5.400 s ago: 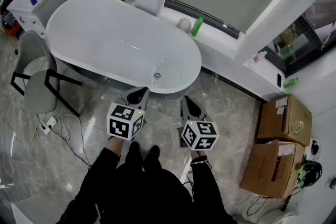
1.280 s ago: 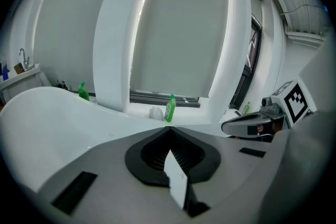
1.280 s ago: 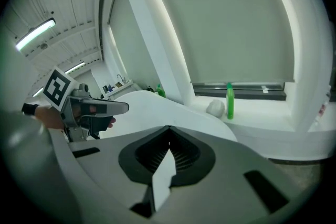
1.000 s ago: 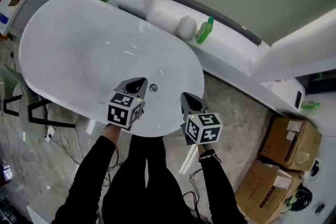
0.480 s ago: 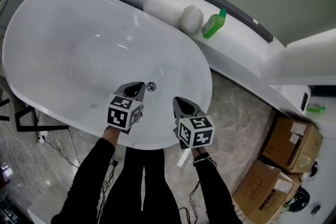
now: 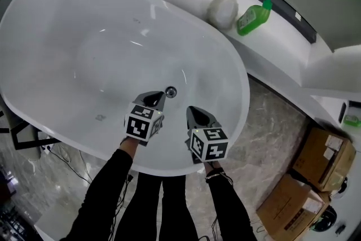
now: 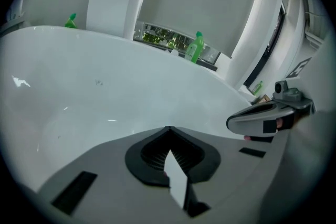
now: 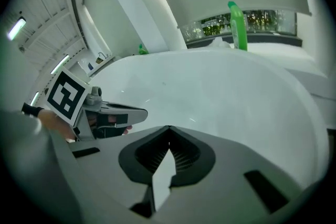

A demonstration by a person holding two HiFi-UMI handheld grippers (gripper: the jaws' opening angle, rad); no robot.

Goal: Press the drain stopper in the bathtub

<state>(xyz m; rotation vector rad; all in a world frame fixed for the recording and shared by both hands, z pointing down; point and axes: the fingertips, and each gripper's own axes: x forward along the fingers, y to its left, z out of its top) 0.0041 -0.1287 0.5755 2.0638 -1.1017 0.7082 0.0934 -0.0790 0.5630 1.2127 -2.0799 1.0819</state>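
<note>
We hold the left tool (image 6: 157, 97) and right tool (image 6: 192, 112) over the bathtub (image 6: 84, 36), each pressed together on nothing; the left tip is just beside the drain stopper (image 6: 170, 92).

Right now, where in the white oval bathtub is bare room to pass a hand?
The wide floor of the white oval bathtub, left of the round metal drain stopper, is bare. Near the stopper it is crowded: the left gripper and right gripper hang there, both shut.

Bright, even light; gripper views bulge, corners black.
</note>
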